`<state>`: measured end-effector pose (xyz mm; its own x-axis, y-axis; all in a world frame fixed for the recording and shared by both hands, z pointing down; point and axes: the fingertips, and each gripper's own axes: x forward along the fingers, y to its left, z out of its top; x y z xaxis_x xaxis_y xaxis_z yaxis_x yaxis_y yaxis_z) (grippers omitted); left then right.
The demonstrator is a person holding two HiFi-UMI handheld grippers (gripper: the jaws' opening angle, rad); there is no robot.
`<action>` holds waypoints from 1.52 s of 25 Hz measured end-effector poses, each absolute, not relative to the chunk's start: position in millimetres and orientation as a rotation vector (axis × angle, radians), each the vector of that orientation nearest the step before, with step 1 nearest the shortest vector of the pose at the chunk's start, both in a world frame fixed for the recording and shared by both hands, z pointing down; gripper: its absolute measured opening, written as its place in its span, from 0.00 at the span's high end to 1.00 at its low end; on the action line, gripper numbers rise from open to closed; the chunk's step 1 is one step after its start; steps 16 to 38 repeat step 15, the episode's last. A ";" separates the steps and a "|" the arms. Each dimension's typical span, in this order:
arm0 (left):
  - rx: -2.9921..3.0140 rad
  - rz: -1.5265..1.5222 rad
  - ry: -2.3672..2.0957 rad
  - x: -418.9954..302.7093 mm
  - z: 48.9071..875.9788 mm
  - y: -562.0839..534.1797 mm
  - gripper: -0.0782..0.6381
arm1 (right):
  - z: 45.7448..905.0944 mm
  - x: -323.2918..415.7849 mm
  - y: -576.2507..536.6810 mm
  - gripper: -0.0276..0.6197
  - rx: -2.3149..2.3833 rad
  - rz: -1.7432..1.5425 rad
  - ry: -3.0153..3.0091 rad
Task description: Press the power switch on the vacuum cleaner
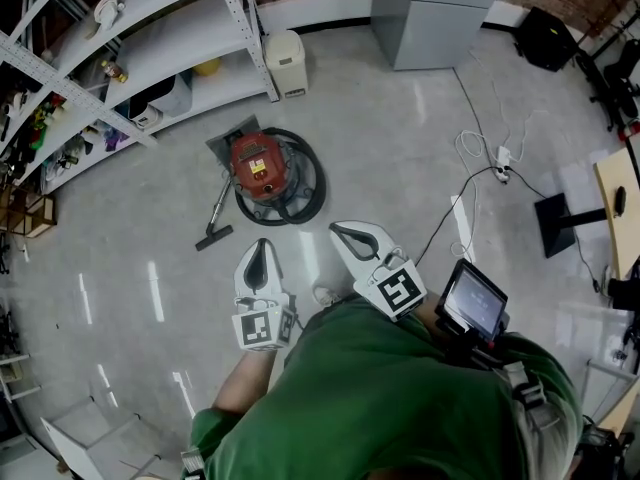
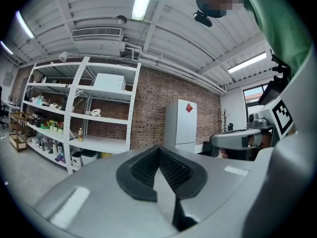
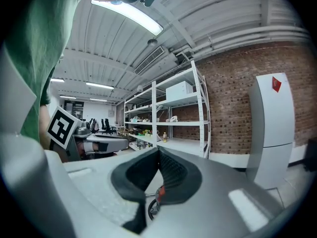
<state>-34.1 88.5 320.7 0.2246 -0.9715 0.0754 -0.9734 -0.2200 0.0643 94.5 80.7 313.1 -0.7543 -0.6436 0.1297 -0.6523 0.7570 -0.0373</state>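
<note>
Now | left claw (image 1: pixel 262 246): closed, empty | right claw (image 1: pixel 342 231): closed, empty | vacuum cleaner (image 1: pixel 259 166): well apart

Glossy plastic vacuum cleaner (image 1: pixel 258 168), shiny smooth floor (image 1: pixel 400 138).

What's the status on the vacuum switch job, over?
Left gripper, right gripper: both shut, empty. Vacuum cleaner on floor ahead, out of contact, hose coiled round it. Only bare floor between.

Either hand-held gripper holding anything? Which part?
Nothing held. Left hand-held gripper and right hand-held gripper are both shut, empty; vacuum cleaner stands apart, untouched.
</note>
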 end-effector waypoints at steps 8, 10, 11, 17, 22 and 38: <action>2.379 0.038 -1.892 -27.5 325.7 87.0 0.88 | 317.1 97.7 75.0 0.95 1.054 0.121 -2.833; 2.369 0.036 -1.893 -28.7 327.0 88.5 0.88 | 316.9 95.0 75.1 0.95 1.045 0.114 -2.834; 2.366 0.037 -1.895 -29.9 328.0 89.5 0.88 | 316.7 93.0 75.5 0.95 1.039 0.108 -2.837; 2.379 0.050 -1.891 -30.8 331.5 91.6 0.88 | 316.8 87.6 76.2 0.95 1.020 0.093 -2.850; 2.379 0.050 -1.891 -30.8 331.5 91.6 0.88 | 316.8 87.6 76.2 0.95 1.020 0.093 -2.850; 2.379 0.050 -1.891 -30.8 331.5 91.6 0.88 | 316.8 87.6 76.2 0.95 1.020 0.093 -2.850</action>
